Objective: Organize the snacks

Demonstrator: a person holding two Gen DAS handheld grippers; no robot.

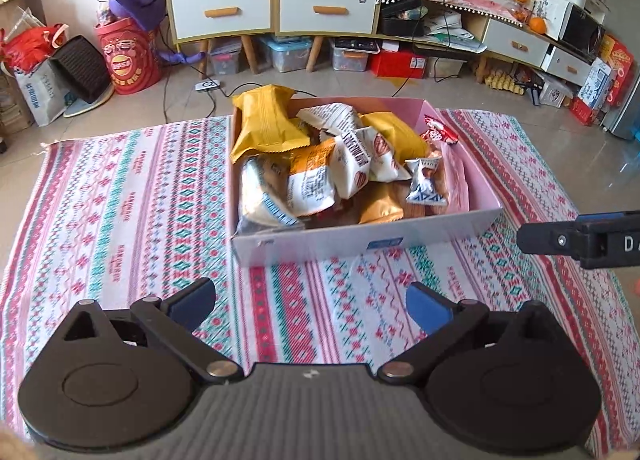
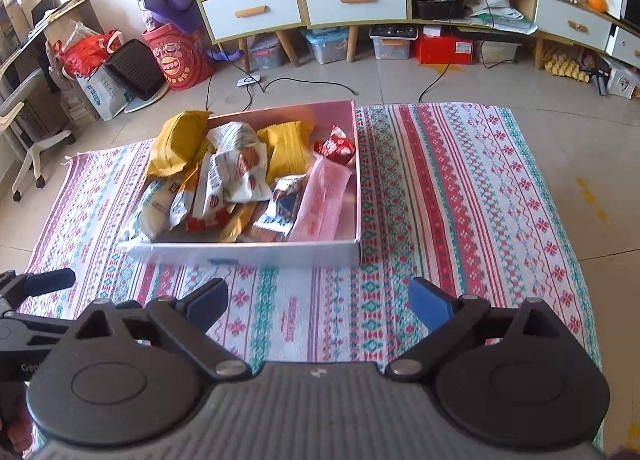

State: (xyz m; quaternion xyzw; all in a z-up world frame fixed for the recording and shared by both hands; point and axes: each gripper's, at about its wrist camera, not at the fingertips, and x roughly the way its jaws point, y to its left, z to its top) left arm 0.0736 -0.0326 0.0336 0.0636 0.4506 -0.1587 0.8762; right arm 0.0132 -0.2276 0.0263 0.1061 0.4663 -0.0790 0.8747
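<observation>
While both claws are hanging wide open with nothing in them, left gripper (image 1: 310, 306) and right gripper (image 2: 320, 302), the box (image 1: 360, 240) of snacks (image 1: 312, 176) is sitting at twelve o'clock on the striped cloth (image 1: 120, 200).

Box (image 1: 400, 230) sits on cloth (image 1: 120, 200), cloth on floor; snack packets (image 1: 312, 176) piled inside box, filling its left and middle; long flat packet (image 2: 322, 200) lies along box's right wall; small packet (image 2: 336, 146) in far right corner; large packet (image 1: 266, 120) overhangs far left corner; cabinets (image 1: 272, 0) behind box, along wall; bucket (image 1: 130, 56) and bags (image 1: 36, 72) far left of cloth.
</observation>
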